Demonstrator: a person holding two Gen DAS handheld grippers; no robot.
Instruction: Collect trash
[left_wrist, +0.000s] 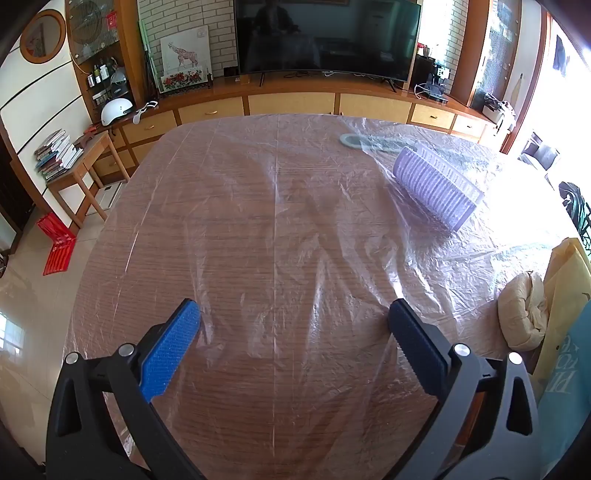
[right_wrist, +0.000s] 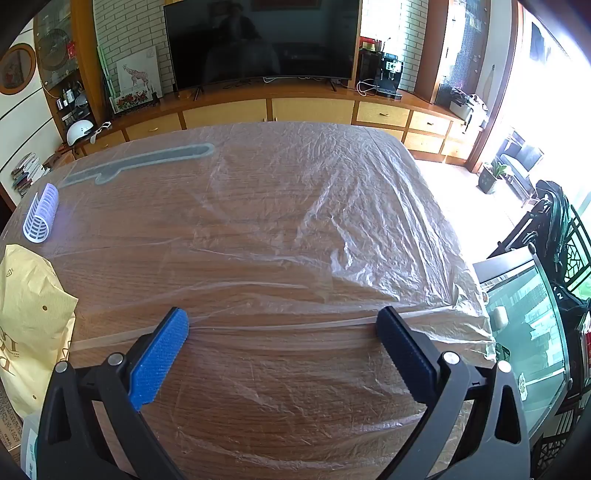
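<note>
A wooden table (left_wrist: 221, 229) is covered with a clear plastic sheet (right_wrist: 332, 221). A crumpled cream wad of paper (left_wrist: 522, 314) lies at the right edge in the left wrist view, next to a yellow paper bag (left_wrist: 565, 280). The bag also shows in the right wrist view (right_wrist: 29, 314) at the left. My left gripper (left_wrist: 293, 319) is open and empty above the near part of the table, left of the wad. My right gripper (right_wrist: 282, 325) is open and empty above the near right part of the table.
A lilac ribbed plastic basket (left_wrist: 436, 184) lies on its side on the table; it also shows in the right wrist view (right_wrist: 41, 212). A grey flat shape (right_wrist: 147, 160) lies under the sheet. A TV cabinet (left_wrist: 295, 99) stands behind. A glass-topped table (right_wrist: 524, 325) stands right.
</note>
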